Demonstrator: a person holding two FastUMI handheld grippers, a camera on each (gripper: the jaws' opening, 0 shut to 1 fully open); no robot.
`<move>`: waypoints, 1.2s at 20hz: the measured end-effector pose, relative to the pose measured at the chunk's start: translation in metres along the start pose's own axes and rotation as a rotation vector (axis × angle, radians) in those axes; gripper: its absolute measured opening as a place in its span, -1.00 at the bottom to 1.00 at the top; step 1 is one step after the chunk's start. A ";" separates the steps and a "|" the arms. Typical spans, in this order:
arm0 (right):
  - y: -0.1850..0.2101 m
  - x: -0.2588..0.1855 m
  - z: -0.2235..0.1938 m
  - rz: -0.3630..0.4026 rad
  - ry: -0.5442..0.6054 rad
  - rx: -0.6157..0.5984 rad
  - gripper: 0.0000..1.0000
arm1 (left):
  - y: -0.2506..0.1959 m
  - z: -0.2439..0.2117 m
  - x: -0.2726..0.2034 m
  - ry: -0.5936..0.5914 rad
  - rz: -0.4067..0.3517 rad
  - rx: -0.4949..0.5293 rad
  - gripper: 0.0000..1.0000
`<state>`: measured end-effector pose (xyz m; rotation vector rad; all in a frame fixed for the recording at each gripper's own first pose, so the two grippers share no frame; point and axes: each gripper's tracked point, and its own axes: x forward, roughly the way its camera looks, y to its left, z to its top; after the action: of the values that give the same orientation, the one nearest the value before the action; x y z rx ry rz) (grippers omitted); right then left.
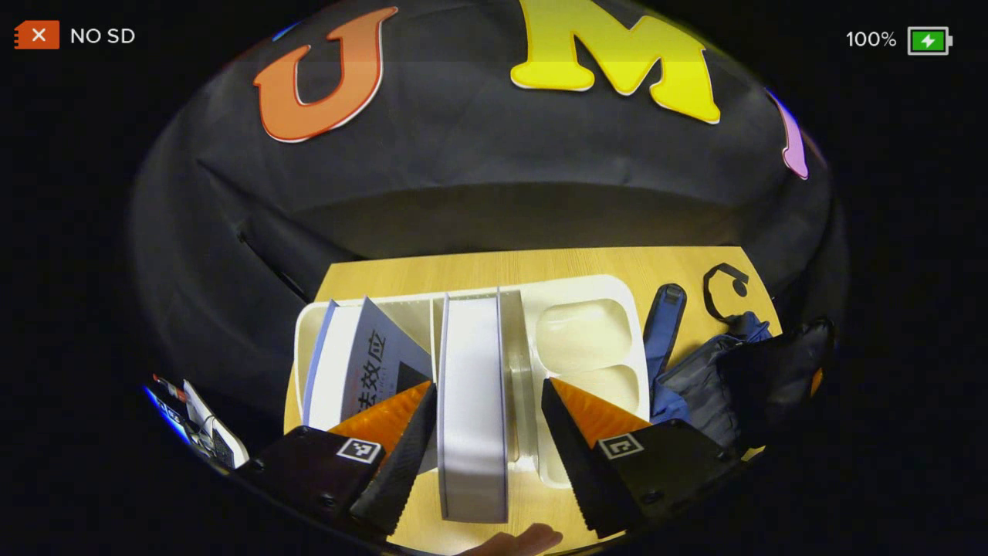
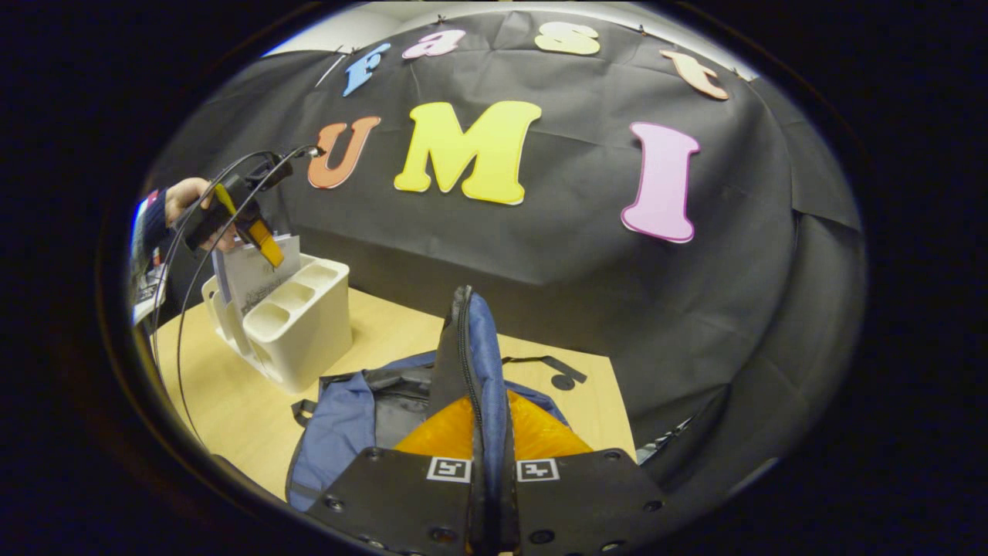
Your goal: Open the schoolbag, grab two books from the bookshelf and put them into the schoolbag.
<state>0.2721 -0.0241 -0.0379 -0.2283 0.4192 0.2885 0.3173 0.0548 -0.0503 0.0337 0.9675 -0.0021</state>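
In the left gripper view I look down on a white bookshelf [image 1: 587, 297] on the wooden table. A white book [image 1: 472, 432] stands upright in it, and a second book [image 1: 363, 363] leans at its left. My left gripper [image 1: 486, 388] is open, one finger on each side of the white book. The blue schoolbag [image 1: 695, 378] lies to the right of the shelf. In the right gripper view my right gripper [image 2: 488, 432] is shut on the schoolbag's raised flap [image 2: 472, 340], which it holds upright above the schoolbag [image 2: 340, 417]. The left gripper [image 2: 248, 224] hovers over the bookshelf [image 2: 305, 347].
The bookshelf has empty round-cornered compartments [image 1: 587, 332] beside the books. A black strap [image 2: 559, 372] of the bag lies on the table [image 2: 386, 324] behind it. A person's hand [image 2: 185, 197] holds the left gripper, with cables [image 2: 181, 255] hanging from it. The black cloth wall stands right behind the table.
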 end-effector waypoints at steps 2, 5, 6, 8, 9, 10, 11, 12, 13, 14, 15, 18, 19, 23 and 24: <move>-0.001 0.000 0.000 0.004 -0.002 0.007 -0.87 | 0.003 -0.002 0.007 0.028 0.004 0.019 0.56; -0.001 0.001 -0.003 0.009 -0.002 0.023 -0.87 | 0.010 -0.011 0.019 0.093 0.021 0.017 0.04; -0.001 0.001 -0.003 0.010 0.001 0.026 -0.86 | 0.007 -0.012 0.023 0.102 0.013 0.017 0.02; -0.001 0.002 -0.005 0.010 0.004 0.022 -0.86 | 0.006 -0.014 0.023 0.107 0.016 0.016 -0.01; -0.001 0.002 -0.006 0.009 0.006 0.023 -0.86 | 0.006 -0.016 0.022 0.114 0.022 0.013 -0.04; -0.001 0.002 -0.007 0.009 0.010 0.025 -0.86 | 0.004 -0.018 0.019 0.120 0.023 0.010 -0.05; 0.000 0.003 -0.008 0.010 0.013 0.027 -0.86 | 0.003 -0.021 0.016 0.123 0.028 0.015 -0.05; 0.000 0.004 -0.008 0.009 0.014 0.026 -0.86 | 0.003 -0.023 0.013 0.115 0.031 0.002 -0.06; -0.001 0.004 -0.010 0.005 0.014 0.024 -0.86 | 0.002 -0.026 0.008 0.108 0.031 0.001 -0.06; 0.000 0.005 -0.012 0.002 0.015 0.023 -0.86 | 0.002 -0.032 0.004 0.101 0.029 0.000 -0.05; 0.000 0.005 -0.013 0.001 0.017 0.026 -0.86 | -0.001 -0.038 -0.003 0.097 0.024 -0.002 -0.06; 0.002 0.009 -0.018 -0.002 0.028 0.031 -0.87 | -0.002 -0.054 -0.023 0.070 0.027 -0.006 -0.06; 0.002 0.010 -0.019 -0.003 0.032 0.034 -0.87 | 0.002 -0.059 -0.030 0.059 0.038 -0.021 -0.07; 0.007 0.013 -0.019 -0.002 0.035 0.048 -0.86 | 0.017 -0.085 -0.053 0.046 0.058 -0.064 -0.07; 0.008 0.014 -0.021 -0.002 0.039 0.048 -0.87 | 0.020 -0.091 -0.060 0.032 0.049 -0.084 -0.08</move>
<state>0.2739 -0.0189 -0.0643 -0.1876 0.4639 0.2724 0.2090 0.0767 -0.0523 -0.0199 0.9972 0.0843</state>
